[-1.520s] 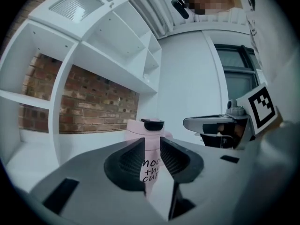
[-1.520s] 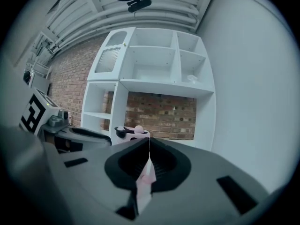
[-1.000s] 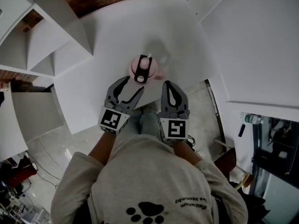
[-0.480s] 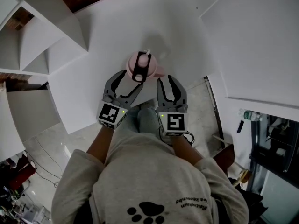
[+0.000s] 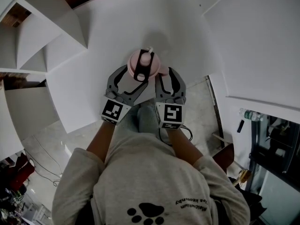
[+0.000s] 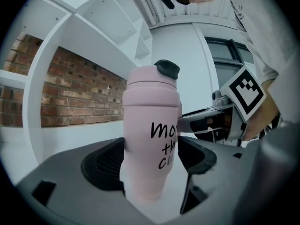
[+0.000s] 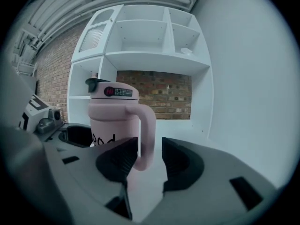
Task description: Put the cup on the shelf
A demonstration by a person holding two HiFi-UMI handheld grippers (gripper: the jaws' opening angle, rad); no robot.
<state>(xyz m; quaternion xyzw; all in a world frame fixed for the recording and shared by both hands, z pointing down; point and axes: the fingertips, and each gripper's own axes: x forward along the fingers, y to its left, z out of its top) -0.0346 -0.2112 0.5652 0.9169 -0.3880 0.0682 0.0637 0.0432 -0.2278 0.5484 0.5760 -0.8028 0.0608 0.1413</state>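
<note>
A pink lidded cup [image 5: 143, 64] with a side handle stands upright on the white table [image 5: 187, 27]. My left gripper [image 5: 132, 79] has its jaws round the cup's body [image 6: 150, 135]. They have just been opening, and a gap shows at the right pad [image 6: 199, 156]. My right gripper [image 5: 167, 76] straddles the cup's handle [image 7: 147, 135]. Its jaws have just been opening from shut, and neither pad presses on the handle. The white shelf unit [image 7: 140, 36] stands behind the cup and shows at the left of the head view [image 5: 42, 27].
The table's front edge [image 5: 84, 123] runs just under both grippers, with floor below it. A white wall panel [image 5: 253, 41] closes off the right side. A bottle [image 5: 248, 117] and dark clutter sit low at the far right. Brick wall shows behind the shelf compartments.
Both grippers moved forward to the cup. The right jaws went from shut to spread either side of the handle. The left jaws widened round the cup's body.
</note>
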